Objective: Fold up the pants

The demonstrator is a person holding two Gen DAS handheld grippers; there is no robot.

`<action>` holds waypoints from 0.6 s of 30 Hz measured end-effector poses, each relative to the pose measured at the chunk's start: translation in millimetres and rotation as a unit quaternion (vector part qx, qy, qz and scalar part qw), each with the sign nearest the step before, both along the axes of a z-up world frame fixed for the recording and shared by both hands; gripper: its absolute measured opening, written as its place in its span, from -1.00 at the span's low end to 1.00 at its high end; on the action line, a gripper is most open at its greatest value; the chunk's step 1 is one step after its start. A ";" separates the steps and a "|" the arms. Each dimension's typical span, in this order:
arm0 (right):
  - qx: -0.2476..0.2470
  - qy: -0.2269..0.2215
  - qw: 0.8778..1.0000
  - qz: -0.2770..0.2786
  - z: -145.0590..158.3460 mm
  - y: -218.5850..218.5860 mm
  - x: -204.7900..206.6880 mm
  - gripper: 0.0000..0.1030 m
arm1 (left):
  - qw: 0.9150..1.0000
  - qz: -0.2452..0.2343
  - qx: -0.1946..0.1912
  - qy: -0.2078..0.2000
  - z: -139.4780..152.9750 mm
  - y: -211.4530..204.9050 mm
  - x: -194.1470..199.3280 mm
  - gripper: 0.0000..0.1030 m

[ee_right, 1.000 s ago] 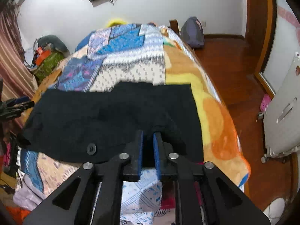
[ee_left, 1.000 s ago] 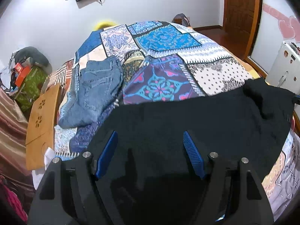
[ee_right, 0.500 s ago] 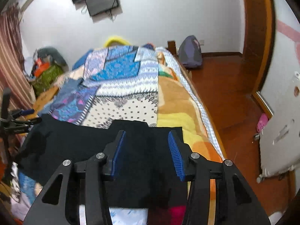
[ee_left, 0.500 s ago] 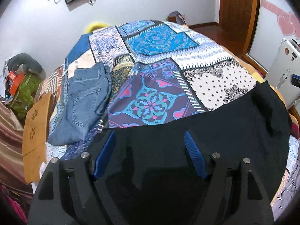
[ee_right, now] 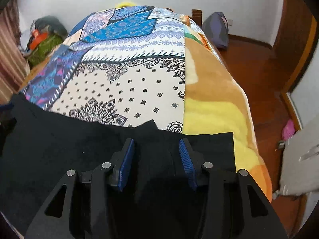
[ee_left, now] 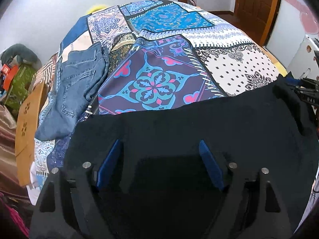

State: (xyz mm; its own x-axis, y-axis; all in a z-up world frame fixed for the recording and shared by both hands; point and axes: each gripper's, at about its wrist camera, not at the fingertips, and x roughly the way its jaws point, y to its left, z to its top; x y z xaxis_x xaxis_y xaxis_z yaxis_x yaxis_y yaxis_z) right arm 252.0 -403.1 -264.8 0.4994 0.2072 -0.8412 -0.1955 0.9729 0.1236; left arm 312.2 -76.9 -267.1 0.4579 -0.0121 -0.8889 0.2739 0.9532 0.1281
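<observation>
Now the black pants (ee_left: 199, 131) are being shown spread flat across the near end of the bed (ee_left: 159, 79), over its patterned quilt. Both the left hand-held gripper (ee_left: 159, 149) and the right hand-held gripper (ee_right: 157, 149) are being held wide apart above the dark cloth, gripping nothing. Folded jeans (ee_left: 75, 91) are being shown lying farther up the bed, left of the pants.

No readable text anywhere; only faint, illegible white marks on the black right gripper (ee_left: 307, 95) at the left view's right edge.
</observation>
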 end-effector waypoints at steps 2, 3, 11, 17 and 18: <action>-0.012 -0.006 1.000 0.012 0.4 0.8 -3.1 -0.43 | 1.000 0.002 0.001 -0.001 -1.0 -0.7 0.6 0.59; -0.018 -0.009 1.000 0.016 1.4 1.5 -4.6 -0.61 | 1.000 0.002 0.003 -0.002 -1.5 -1.7 0.7 0.59; -0.071 -0.070 0.995 0.020 24.6 4.1 -22.0 -0.88 | 1.000 0.006 0.017 -0.007 2.9 -2.3 -2.8 0.60; -0.088 -0.103 0.990 -0.028 45.6 -30.0 -33.2 -0.89 | 0.999 0.005 0.017 -0.028 17.1 -4.3 -6.7 0.60; -0.092 -0.101 0.990 -0.036 45.2 -35.8 -33.2 -0.90 | 0.999 0.004 0.013 -0.031 20.4 -4.4 -6.8 0.60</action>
State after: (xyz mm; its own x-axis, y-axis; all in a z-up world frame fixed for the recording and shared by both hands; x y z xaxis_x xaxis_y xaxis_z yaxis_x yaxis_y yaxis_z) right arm 218.8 -438.9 -219.6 0.6698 0.0175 -0.7423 -0.1266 0.9878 -0.0909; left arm 305.4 -81.3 -246.6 0.5114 0.0144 -0.8592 0.2564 0.9518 0.1685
